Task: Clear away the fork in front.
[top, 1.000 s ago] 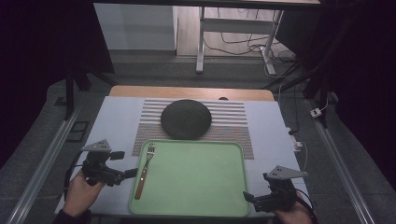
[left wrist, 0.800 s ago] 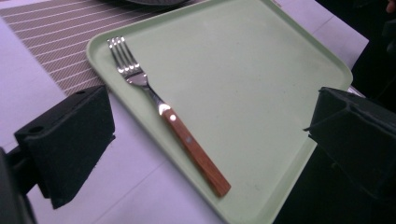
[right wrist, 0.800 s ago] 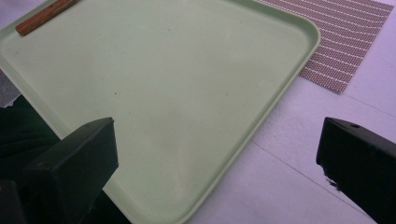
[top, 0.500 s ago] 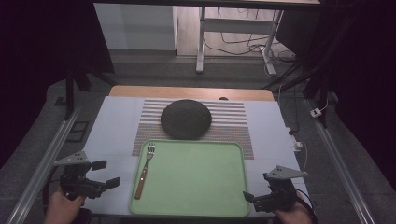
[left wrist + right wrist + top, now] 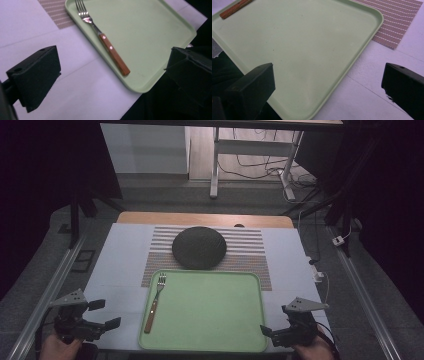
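Observation:
A light green tray (image 5: 215, 315) lies at the front middle of the white table. On its left side rests a fork (image 5: 155, 302) with a wooden handle, tines pointing away from me. My left gripper (image 5: 106, 314) is open near the table's front left corner, well left of the tray and holding nothing. In the left gripper view the fork (image 5: 107, 46) lies on the tray (image 5: 150, 37) ahead of the spread jaws of the left gripper (image 5: 114, 62). My right gripper (image 5: 275, 320) stands open at the tray's front right corner, over the tray (image 5: 312, 45), and holds nothing.
A round black plate (image 5: 199, 247) sits on a striped placemat (image 5: 250, 252) just behind the tray. The table's front edge runs close under both grippers. Metal rails (image 5: 50, 290) flank the table. The placemat (image 5: 397, 22) corner shows beyond the tray.
My left gripper has drawn back from the tray's left edge toward the front left corner of the table, still open. The right gripper and the fork have not moved.

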The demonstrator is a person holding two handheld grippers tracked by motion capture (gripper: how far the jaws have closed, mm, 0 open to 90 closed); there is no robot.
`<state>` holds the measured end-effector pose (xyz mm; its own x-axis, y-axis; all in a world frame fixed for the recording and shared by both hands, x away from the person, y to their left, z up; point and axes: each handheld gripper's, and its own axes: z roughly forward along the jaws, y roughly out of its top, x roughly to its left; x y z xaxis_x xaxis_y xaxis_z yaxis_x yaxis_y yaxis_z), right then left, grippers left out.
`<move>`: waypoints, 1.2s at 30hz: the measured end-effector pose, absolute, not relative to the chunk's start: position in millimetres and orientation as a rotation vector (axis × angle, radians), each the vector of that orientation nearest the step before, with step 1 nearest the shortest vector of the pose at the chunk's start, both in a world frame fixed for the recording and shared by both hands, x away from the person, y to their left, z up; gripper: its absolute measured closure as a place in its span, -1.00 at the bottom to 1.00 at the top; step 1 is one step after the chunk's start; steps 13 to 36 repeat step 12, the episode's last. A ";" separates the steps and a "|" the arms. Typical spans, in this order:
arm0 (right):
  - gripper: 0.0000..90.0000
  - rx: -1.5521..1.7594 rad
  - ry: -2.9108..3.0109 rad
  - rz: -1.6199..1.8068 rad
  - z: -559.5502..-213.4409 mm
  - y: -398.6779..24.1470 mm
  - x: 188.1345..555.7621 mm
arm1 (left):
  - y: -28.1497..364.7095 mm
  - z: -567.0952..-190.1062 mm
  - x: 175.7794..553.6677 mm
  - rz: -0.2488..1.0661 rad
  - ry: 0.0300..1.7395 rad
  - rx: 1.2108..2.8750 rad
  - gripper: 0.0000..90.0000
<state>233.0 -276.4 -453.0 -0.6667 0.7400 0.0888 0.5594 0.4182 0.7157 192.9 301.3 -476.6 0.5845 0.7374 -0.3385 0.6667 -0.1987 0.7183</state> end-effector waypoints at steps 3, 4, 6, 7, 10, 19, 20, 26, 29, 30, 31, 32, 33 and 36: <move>-1.00 1.139 2.434 1.088 -453.0 -276.3 233.1 | 300.8 -476.4 190.6 0.109 1.140 1.934 -1.00; -1.00 1.138 2.434 1.087 -453.1 -276.3 233.0 | 300.4 -476.6 190.1 0.113 1.151 1.941 -1.00; -1.00 1.140 2.433 1.088 -453.0 -276.3 233.0 | 300.3 -476.6 189.2 0.118 1.167 1.953 -1.00; -1.00 1.141 2.433 1.087 -453.0 -276.3 233.1 | 300.3 -476.8 189.0 0.116 1.170 1.955 -1.00; -1.00 1.141 2.434 1.088 -453.2 -276.2 233.3 | 300.6 -477.1 189.4 0.113 1.180 1.953 -1.00; -1.00 1.140 2.435 1.085 -453.4 -276.4 233.4 | 300.6 -477.1 190.0 0.108 1.184 1.948 -1.00; -1.00 1.140 2.435 1.085 -453.4 -276.4 233.4 | 300.6 -477.1 190.0 0.108 1.184 1.948 -1.00; -1.00 1.140 2.435 1.085 -453.4 -276.4 233.4 | 300.6 -477.1 190.0 0.108 1.184 1.948 -1.00; -1.00 1.140 2.435 1.085 -453.4 -276.4 233.4 | 300.6 -477.1 190.0 0.108 1.184 1.948 -1.00; -1.00 1.140 2.435 1.085 -453.4 -276.4 233.4 | 300.6 -477.1 190.0 0.108 1.184 1.948 -1.00; -1.00 1.140 2.435 1.085 -453.4 -276.4 233.4 | 300.6 -477.1 190.0 0.108 1.184 1.948 -1.00; -1.00 1.140 2.435 1.085 -453.4 -276.4 233.4 | 300.6 -477.1 190.0 0.108 1.184 1.948 -1.00; -1.00 1.140 2.435 1.085 -453.4 -276.4 233.4 | 300.6 -477.1 190.0 0.108 1.184 1.948 -1.00; -1.00 1.140 2.435 1.085 -453.4 -276.4 233.4 | 300.6 -477.1 190.0 0.108 1.184 1.948 -1.00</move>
